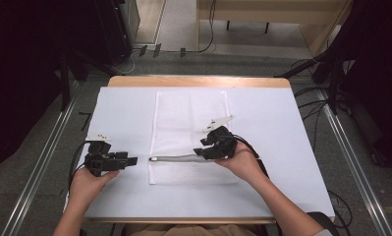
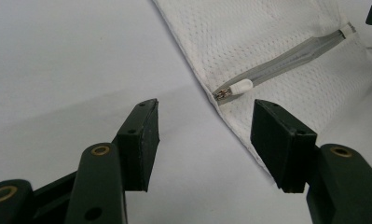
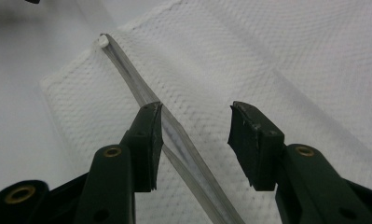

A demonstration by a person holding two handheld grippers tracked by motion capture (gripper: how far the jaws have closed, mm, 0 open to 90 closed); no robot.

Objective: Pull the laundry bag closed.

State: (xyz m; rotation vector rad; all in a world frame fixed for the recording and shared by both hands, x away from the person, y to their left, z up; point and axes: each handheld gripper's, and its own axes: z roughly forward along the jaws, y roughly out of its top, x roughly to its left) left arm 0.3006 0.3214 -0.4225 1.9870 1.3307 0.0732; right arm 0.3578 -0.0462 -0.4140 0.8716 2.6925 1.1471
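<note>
Bag: white mesh bag (image 1: 191, 132) lies flat at the middle of the white surface (image 1: 282, 128), long side running away from the person.
Zipper: grey zipper (image 1: 176, 158) crosses the bag's near end; its white pull (image 2: 242, 87) sits at the bag's left edge (the far end of the track is under the right tool).
Right tool: right tool (image 3: 195, 140) sits over the zipper track, jaws apart, gripping nothing; the track's two sides look parted beside its left jaw.
Left tool: left tool (image 2: 202, 140) rests on the surface just left of the bag, jaws wide apart and empty, pointing at the pull.
</note>
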